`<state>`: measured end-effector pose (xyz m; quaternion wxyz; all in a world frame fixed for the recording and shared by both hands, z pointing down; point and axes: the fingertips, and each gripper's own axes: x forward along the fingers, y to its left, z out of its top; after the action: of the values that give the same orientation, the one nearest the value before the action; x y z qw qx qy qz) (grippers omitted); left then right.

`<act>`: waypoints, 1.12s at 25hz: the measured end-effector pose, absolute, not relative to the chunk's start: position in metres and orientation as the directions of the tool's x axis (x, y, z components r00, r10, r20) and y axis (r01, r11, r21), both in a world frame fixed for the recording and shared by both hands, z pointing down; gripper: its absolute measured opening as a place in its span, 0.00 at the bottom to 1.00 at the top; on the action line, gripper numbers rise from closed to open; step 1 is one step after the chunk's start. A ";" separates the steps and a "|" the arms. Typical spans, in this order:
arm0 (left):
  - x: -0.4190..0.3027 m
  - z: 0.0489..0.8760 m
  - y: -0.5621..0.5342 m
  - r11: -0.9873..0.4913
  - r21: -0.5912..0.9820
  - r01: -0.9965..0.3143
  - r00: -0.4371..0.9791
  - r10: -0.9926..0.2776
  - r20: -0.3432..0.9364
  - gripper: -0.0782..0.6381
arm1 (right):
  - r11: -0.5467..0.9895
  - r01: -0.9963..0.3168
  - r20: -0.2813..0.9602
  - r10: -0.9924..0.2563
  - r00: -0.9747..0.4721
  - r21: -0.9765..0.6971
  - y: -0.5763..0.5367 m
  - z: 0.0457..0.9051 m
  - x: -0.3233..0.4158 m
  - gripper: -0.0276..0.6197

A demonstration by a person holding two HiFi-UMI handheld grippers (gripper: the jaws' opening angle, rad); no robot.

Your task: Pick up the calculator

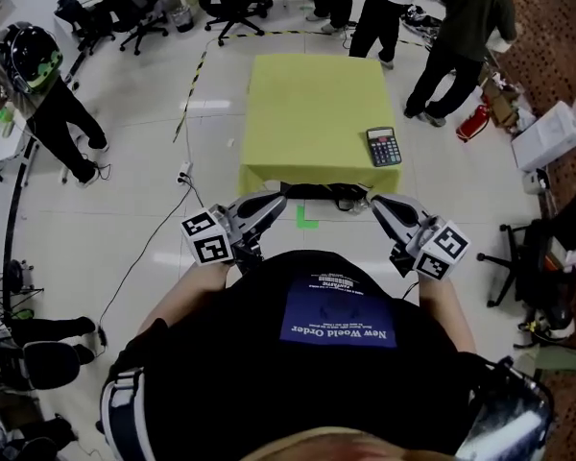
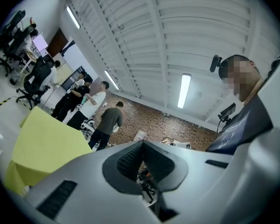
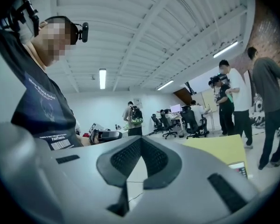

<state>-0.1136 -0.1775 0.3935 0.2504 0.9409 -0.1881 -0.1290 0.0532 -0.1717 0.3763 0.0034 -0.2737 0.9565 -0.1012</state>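
Observation:
The calculator (image 1: 384, 147), black with rows of keys, lies near the right front corner of a yellow-covered table (image 1: 307, 113). Both grippers are held close to the person's chest, short of the table's near edge. My left gripper (image 1: 275, 201) is shut with nothing in it, and its own view shows the pads meeting (image 2: 142, 144) with the yellow table (image 2: 42, 143) off to the left. My right gripper (image 1: 375, 204) is also shut and empty. In the right gripper view, beyond the closed jaws (image 3: 141, 140), a corner of the calculator (image 3: 240, 169) peeks out at the table's edge.
Two people (image 1: 461, 36) stand by the table's far right corner, with a red fire extinguisher (image 1: 472, 123) and a white box (image 1: 547, 134) near them. Office chairs (image 1: 235, 3) stand at the back. A cable (image 1: 163, 224) and a green tape mark (image 1: 305, 219) lie on the floor before the table.

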 end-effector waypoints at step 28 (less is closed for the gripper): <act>0.008 0.439 -0.421 -0.774 0.519 -0.362 0.915 -0.400 0.042 0.12 | 0.861 -0.443 0.048 -0.446 -0.894 -0.249 -0.429 0.410 0.135 0.02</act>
<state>0.0077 -0.4215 0.4385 0.2682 0.9411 -0.2027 -0.0355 0.1352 -0.4291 0.4101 0.0058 -0.2305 0.9647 -0.1275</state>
